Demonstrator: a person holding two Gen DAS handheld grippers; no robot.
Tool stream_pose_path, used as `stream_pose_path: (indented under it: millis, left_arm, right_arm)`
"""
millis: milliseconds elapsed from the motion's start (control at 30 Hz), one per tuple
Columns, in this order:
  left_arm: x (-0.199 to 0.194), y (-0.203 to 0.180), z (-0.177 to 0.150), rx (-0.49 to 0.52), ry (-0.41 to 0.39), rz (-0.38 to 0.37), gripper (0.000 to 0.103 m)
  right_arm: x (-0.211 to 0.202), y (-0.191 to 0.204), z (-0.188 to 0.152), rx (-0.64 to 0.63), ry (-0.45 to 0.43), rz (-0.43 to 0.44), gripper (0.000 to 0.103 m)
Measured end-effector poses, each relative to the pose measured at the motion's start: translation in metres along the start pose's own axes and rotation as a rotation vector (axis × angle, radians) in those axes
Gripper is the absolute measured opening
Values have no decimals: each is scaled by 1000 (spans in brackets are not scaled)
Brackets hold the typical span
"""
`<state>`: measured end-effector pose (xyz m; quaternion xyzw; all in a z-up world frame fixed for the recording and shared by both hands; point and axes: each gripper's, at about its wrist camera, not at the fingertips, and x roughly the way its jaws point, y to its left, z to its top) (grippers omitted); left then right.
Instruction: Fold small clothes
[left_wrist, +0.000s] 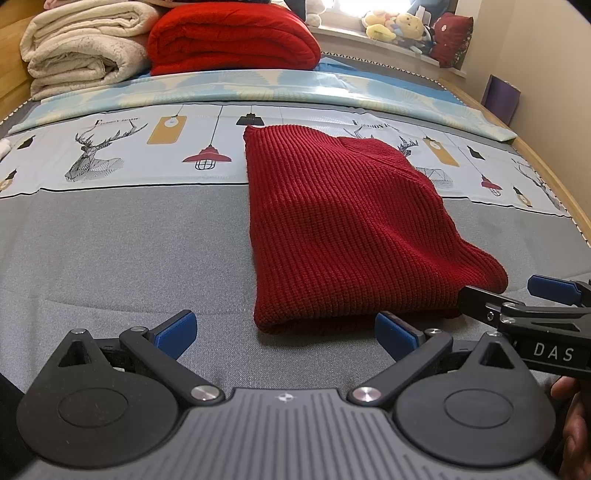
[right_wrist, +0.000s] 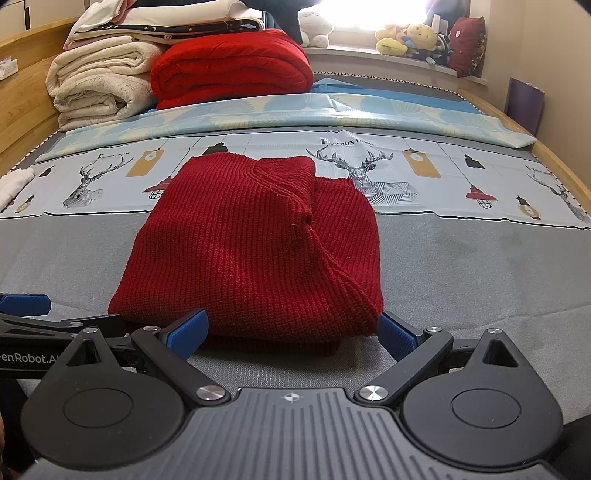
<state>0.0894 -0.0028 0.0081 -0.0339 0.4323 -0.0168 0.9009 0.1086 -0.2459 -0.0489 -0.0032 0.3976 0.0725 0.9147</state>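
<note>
A dark red knitted sweater (left_wrist: 343, 229) lies folded into a long rectangle on the bed; it also shows in the right wrist view (right_wrist: 255, 251). My left gripper (left_wrist: 286, 334) is open and empty, low over the grey sheet at the sweater's near left corner. My right gripper (right_wrist: 291, 332) is open and empty, its blue fingertips (right_wrist: 190, 330) either side of the sweater's near edge. The right gripper also shows at the right edge of the left wrist view (left_wrist: 517, 302), beside the sweater's near right corner.
A folded red blanket (left_wrist: 232, 40) and cream blankets (left_wrist: 85, 48) are stacked at the head of the bed. Plush toys (right_wrist: 410, 37) sit on the window sill. The wooden bed frame (left_wrist: 554, 173) runs along the right. A white cloth (right_wrist: 13, 184) lies at far left.
</note>
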Motion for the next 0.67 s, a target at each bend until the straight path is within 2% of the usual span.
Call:
stream_pose_path:
  millis: [667]
  left_arm:
    - [2, -2, 2, 7, -8, -4, 103]
  right_arm:
    - [0, -1, 0, 2, 0, 2, 98]
